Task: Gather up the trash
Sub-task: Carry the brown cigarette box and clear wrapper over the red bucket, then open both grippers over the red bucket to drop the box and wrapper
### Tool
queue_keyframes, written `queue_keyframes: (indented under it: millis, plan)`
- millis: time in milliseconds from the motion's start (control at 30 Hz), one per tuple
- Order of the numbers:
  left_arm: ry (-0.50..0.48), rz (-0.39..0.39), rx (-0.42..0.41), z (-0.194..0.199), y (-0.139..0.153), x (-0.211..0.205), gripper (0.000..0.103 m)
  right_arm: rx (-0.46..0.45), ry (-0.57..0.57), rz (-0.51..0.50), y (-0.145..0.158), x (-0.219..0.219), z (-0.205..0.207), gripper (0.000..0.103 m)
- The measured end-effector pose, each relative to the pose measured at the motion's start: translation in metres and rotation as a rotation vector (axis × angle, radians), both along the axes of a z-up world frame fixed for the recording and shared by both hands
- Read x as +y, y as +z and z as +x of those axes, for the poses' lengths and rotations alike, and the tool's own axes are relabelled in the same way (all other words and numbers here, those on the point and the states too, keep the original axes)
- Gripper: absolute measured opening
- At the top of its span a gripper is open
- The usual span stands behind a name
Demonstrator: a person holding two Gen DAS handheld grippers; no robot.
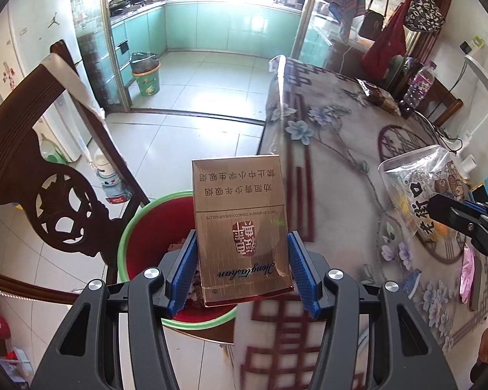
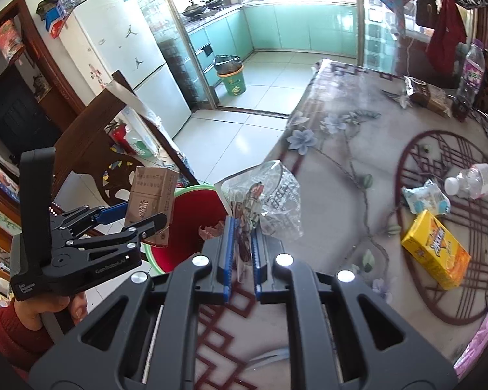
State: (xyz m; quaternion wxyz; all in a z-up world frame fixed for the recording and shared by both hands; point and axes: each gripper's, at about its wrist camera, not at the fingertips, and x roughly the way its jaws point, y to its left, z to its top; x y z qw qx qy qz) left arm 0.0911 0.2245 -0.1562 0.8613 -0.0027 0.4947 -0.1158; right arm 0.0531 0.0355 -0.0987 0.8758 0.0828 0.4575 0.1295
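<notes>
My left gripper (image 1: 242, 260) is shut on a gold cigarette pack (image 1: 240, 224) and holds it above a red bin with a green rim (image 1: 140, 224) beside the table. The right wrist view shows the same pack (image 2: 151, 201) in the left gripper (image 2: 140, 219) over the bin (image 2: 192, 221). My right gripper (image 2: 242, 237) is shut on a clear plastic snack bag (image 2: 270, 201) near the table's left edge. The bag (image 1: 419, 182) and right gripper also show in the left wrist view.
On the flowered tablecloth (image 2: 341, 149) lie a yellow box (image 2: 436, 250), a crumpled blue-white wrapper (image 2: 426, 196), a lying clear bottle (image 2: 471, 182), a brown snack pack (image 2: 426, 96) and a standing bottle (image 2: 470, 78). A carved wooden chair (image 1: 58, 195) stands left of the bin. A green bin (image 1: 146, 78) stands in the kitchen.
</notes>
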Motion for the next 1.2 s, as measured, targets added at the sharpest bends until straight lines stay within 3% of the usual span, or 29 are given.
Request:
queue_keyframes:
  millis: [400, 733, 1200]
  plan:
    - [0.067, 0.004, 0.02, 0.012, -0.012, 0.043, 0.052, 0.002, 0.087, -0.008, 0.0, 0.047, 0.017, 0.01]
    - [0.107, 0.007, 0.057, 0.022, -0.029, 0.067, 0.052, 0.05, 0.136, 0.016, -0.017, 0.075, 0.033, 0.01]
    - [0.123, 0.0, 0.077, 0.038, -0.039, 0.079, 0.052, 0.087, 0.218, -0.004, -0.034, 0.111, 0.066, 0.01]
